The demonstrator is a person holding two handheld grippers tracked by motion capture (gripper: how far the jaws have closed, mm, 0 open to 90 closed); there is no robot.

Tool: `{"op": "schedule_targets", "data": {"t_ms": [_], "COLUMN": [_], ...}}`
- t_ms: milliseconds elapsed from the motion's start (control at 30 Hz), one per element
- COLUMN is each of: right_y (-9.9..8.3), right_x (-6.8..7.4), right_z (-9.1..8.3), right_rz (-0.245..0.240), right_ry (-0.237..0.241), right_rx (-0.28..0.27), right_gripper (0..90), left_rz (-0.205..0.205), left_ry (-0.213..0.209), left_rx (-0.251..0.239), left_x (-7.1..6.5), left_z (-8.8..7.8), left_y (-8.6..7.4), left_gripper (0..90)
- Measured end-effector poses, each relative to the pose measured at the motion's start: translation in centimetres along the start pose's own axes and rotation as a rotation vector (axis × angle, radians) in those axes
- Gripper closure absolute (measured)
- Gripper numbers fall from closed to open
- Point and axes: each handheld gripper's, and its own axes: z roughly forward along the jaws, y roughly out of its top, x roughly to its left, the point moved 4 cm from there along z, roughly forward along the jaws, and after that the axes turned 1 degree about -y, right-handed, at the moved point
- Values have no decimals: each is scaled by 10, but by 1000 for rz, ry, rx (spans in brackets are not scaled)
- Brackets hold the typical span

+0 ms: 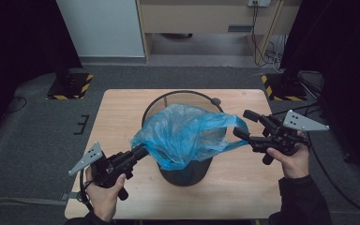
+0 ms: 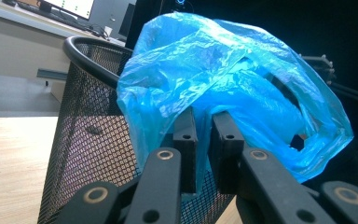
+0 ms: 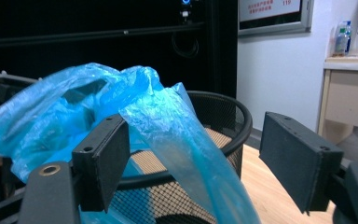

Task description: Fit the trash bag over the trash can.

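A black mesh wastebin (image 1: pixel 185 174) stands in the middle of the wooden table (image 1: pixel 119 117). A crumpled blue plastic bag (image 1: pixel 187 133) lies over its mouth and spills down the near side. My left gripper (image 1: pixel 143 151) comes in from the bin's lower left and is shut on the bag's edge. In the left gripper view its jaws (image 2: pixel 205 116) pinch the bag (image 2: pixel 214 70) in front of the bin (image 2: pixel 88 135). My right gripper (image 1: pixel 241 123) stands open at the bin's right. A stretched strip of the bag (image 3: pixel 182 140) runs between its jaws (image 3: pixel 193 126), lying against one pad, with the bin's rim (image 3: pixel 228 116) behind.
Bare tabletop lies to either side of the bin. Two black stands with yellow-black striped bases sit on the grey floor beyond the table, one at the left (image 1: pixel 70 86) and one at the right (image 1: pixel 281 86). A wooden desk (image 1: pixel 206 18) with cables stands farther back.
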Motion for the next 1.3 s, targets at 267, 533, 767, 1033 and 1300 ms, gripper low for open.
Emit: {"op": "schedule_targets", "data": {"t_ms": [267, 533, 767, 1033, 1300], "right_y": [3, -6, -7, -11, -14], "right_x": [10, 11, 2, -7, -11], "right_z": [9, 37, 52, 53, 49], "right_rz": [-10, -50, 28, 28, 18], "right_ry": [32, 43, 54, -49, -132], "right_rx": [-5, 68, 80, 99, 92], "right_gripper": [238, 353, 853, 897, 895], "left_rz": [62, 59, 46, 20, 10], "left_ry": [18, 1, -19, -18, -18], "left_rx": [-3, -1, -1, -68, -34], "left_x": [-3, -5, -4, 0, 6], "left_z": [-1, -1, -3, -12, -11], "left_y": [3, 6, 9, 24, 17], "left_gripper": [818, 806, 818, 862, 894]}}
